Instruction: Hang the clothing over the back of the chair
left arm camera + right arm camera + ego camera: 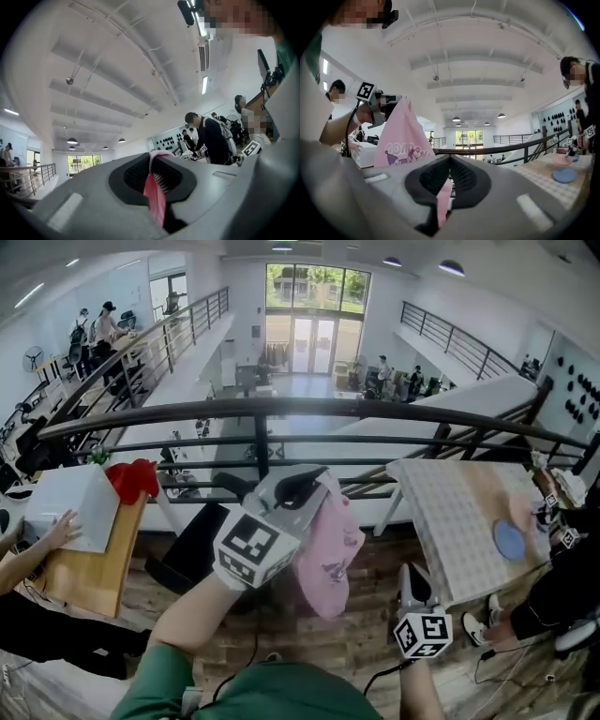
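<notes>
The left claw [305,487] is raised, its jaws pressed together on a pinch of the pink clothing [330,540]. In the left gripper view, a fold of the pink fabric [154,197] runs up between the black pads of that claw [157,168]. The rest of the garment hangs slack below this claw and to its right, which suggests the high hold is meant to let the cloth drop open and clear whatever it has to pass over.

The right claw [411,579] sits lower and further right, also clamped shut on pink cloth. The right gripper view shows a strip of it caught between the pads of this claw [449,176]. To that claw's left, the printed panel of the clothing [401,136] drapes from the other gripper. Gripping two separate points probably keeps the garment spread rather than bunched, ready for draping.

A dark shape [192,545] below and left of the left claw is likely the chair, though its back isn't clearly visible. The clothing isn't touching it, so the hanging isn't yet done.
</notes>
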A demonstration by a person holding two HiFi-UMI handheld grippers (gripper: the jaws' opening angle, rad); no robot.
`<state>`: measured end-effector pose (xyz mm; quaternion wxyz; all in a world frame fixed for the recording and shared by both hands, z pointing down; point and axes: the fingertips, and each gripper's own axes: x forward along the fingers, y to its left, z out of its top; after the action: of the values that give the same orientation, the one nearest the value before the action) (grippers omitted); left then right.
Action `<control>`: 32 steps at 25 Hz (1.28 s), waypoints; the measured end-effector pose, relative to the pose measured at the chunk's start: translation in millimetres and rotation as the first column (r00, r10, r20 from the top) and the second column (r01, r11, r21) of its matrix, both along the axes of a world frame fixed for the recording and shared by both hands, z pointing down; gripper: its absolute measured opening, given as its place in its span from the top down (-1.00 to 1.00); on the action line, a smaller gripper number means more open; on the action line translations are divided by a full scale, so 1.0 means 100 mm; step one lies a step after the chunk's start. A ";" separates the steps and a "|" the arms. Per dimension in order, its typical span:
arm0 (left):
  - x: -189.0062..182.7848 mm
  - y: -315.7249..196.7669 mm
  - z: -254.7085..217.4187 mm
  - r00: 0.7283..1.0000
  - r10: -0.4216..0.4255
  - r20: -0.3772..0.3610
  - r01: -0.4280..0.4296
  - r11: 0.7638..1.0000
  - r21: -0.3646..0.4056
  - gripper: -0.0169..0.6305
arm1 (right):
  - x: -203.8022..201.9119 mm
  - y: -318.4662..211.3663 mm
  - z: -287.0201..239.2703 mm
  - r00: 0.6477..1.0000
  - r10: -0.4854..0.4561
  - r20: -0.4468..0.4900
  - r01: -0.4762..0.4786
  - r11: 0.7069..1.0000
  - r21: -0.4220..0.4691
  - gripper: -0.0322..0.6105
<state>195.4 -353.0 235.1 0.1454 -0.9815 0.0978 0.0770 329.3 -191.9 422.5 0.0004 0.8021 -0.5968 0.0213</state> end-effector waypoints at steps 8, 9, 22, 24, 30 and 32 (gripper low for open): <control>-0.65 -1.27 -0.29 0.980 -0.099 -0.170 0.080 0.990 -0.115 0.88 | -0.13 -0.77 -0.01 1.000 -0.009 -0.014 0.009 1.000 -0.004 0.89; -0.74 -1.47 -0.24 0.977 -0.121 -0.174 0.096 0.984 -0.148 0.88 | -0.17 -0.88 0.00 1.000 -0.017 -0.013 0.017 1.000 -0.008 0.89; -1.28 -2.51 2.14 0.882 -0.357 0.307 0.443 0.850 -0.284 0.87 | -0.16 -1.54 0.31 0.987 -0.159 0.033 0.162 0.984 -0.077 0.89; -1.23 -2.44 2.41 0.862 -0.360 0.357 0.471 0.829 -0.302 0.87 | 0.00 -1.54 0.35 0.983 -0.179 0.044 0.183 0.979 -0.088 0.89; -1.22 -2.16 2.95 0.799 -0.386 0.462 0.573 0.722 -0.388 0.22 | 0.48 -1.50 0.33 0.973 -0.221 0.067 0.227 0.970 -0.092 0.89; -1.27 -2.02 2.98 0.800 -0.398 0.449 0.586 0.680 -0.441 0.16 | 0.59 -1.49 0.31 0.967 -0.247 0.068 0.253 0.964 -0.088 0.89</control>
<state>68.7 -554.9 533.4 -0.1194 -0.9140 0.3550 -0.1561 388.5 -340.6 453.8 0.0246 0.7185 -0.6913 0.0722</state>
